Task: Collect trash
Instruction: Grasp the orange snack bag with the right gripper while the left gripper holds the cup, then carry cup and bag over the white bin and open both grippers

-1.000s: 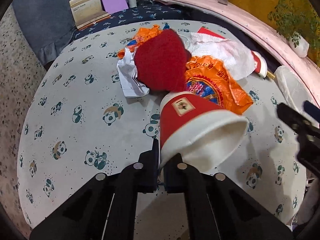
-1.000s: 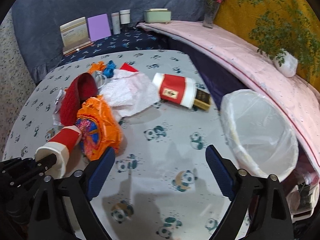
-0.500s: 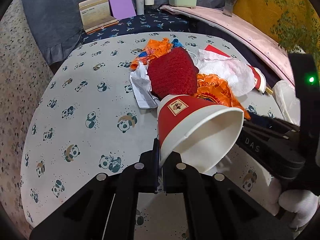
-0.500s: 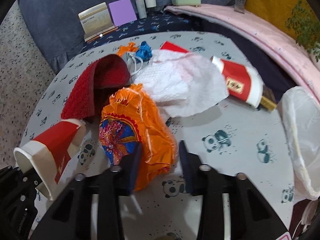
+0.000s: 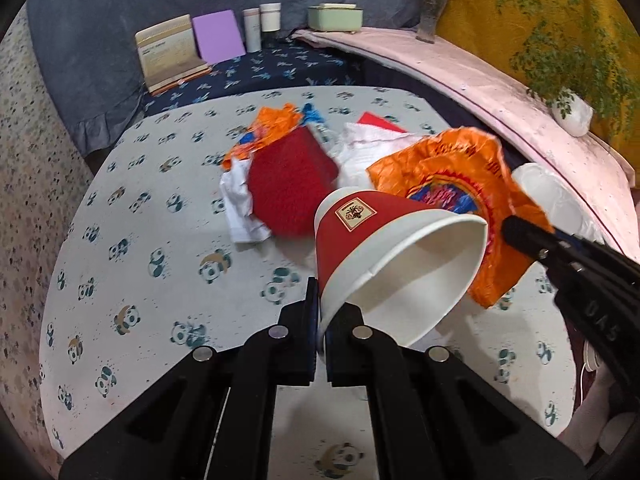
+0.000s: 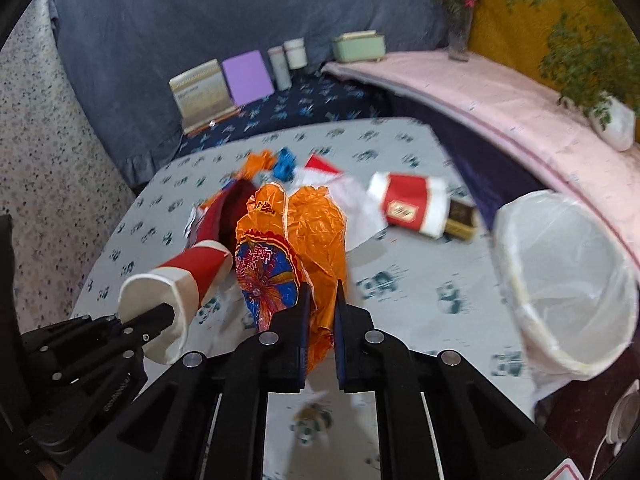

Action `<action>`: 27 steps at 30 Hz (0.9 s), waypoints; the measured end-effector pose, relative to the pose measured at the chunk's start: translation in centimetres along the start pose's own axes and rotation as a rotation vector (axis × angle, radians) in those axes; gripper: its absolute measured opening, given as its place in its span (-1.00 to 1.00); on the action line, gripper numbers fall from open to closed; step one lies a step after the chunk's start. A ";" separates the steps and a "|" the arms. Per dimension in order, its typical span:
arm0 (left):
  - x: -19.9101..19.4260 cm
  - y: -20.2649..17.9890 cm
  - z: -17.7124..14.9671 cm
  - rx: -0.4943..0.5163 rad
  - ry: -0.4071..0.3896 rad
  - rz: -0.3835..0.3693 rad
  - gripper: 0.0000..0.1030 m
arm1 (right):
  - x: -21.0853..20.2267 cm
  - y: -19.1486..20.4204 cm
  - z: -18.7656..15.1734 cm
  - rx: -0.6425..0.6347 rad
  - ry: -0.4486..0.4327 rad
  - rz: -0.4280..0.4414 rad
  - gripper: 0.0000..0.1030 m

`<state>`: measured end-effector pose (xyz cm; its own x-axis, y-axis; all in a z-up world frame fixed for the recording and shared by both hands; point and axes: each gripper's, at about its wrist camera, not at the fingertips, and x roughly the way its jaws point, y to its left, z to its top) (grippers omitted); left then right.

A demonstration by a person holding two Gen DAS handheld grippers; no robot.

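Since second ago, my right gripper (image 6: pixel 320 300) dropped onto orange bag (image 6: pixel 312 236), jaws just closing, now pinching its lower edge, bag lifted off table (image 6: pixel 408 280). My left gripper (image 5: pixel 322 312) pressed tight on paper cup (image 5: pixel 384 256) rim, cup held above table. Bag light, crinkly, slippery: grip bunched fold. Cup thin, crushes easily. Bin (image 6: pixel 568 280) at right, bottom hidden. Pile behind blurred, partly blocked.
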<state>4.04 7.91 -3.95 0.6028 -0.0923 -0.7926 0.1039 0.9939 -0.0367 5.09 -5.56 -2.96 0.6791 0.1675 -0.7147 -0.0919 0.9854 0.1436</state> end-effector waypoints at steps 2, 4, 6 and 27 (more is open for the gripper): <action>-0.4 -1.6 0.5 0.023 -0.014 -0.019 -0.96 | -1.4 -1.4 0.3 0.019 -0.028 -0.027 -0.81; -0.6 -3.3 0.9 0.047 -0.025 -0.043 -0.96 | -2.7 -3.4 0.5 0.052 -0.058 -0.062 -0.81; -0.6 -5.4 1.4 0.079 -0.031 -0.077 -0.95 | -3.8 -5.4 0.5 0.082 -0.083 -0.113 -0.81; 5.1 -25.5 6.2 0.320 -0.043 -0.342 -0.95 | -5.6 -22.5 -0.9 0.330 -0.110 -0.412 -0.77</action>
<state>9.38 -18.27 -3.34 0.5233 -0.4201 -0.7414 0.5368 0.8382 -0.0961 2.73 -28.68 -2.80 0.6843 -0.2526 -0.6841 0.4198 0.9035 0.0863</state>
